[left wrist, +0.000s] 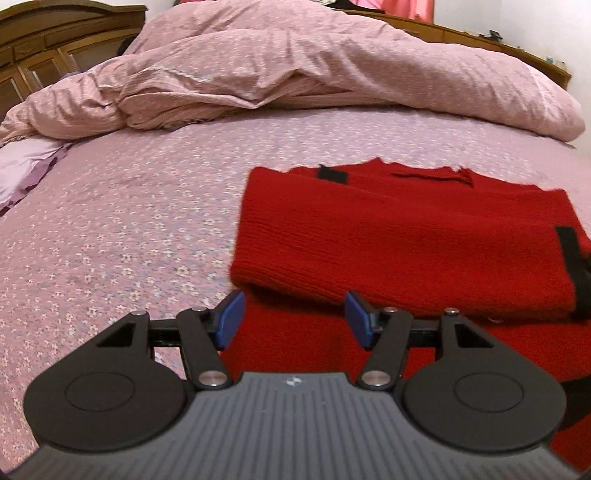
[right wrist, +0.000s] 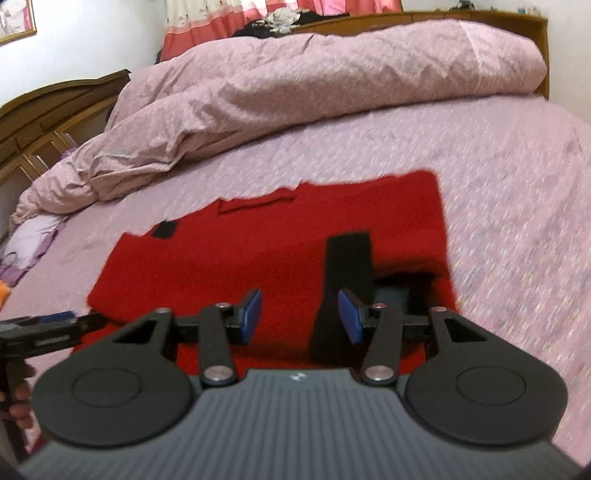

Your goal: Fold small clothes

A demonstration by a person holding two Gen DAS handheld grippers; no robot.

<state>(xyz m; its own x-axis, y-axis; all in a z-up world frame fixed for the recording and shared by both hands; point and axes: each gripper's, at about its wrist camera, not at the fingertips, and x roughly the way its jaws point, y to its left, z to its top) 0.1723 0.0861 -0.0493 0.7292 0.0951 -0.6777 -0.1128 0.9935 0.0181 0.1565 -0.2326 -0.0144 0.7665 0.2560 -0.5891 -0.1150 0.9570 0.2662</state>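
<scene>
A red knit garment (left wrist: 399,240) with black trim lies partly folded on the pink floral bed sheet (left wrist: 129,221). My left gripper (left wrist: 293,317) is open and empty, just above the garment's near left edge. In the right wrist view the same garment (right wrist: 229,266) lies below my right gripper (right wrist: 300,315), which is open and empty over a black band (right wrist: 349,266) of the garment. The left gripper (right wrist: 55,325) shows at the left edge of the right wrist view.
A crumpled pink duvet (left wrist: 295,70) fills the far side of the bed. A wooden headboard (left wrist: 55,40) stands at the far left. A purple cloth (left wrist: 22,166) lies at the left edge. Pink curtains (right wrist: 258,14) hang behind.
</scene>
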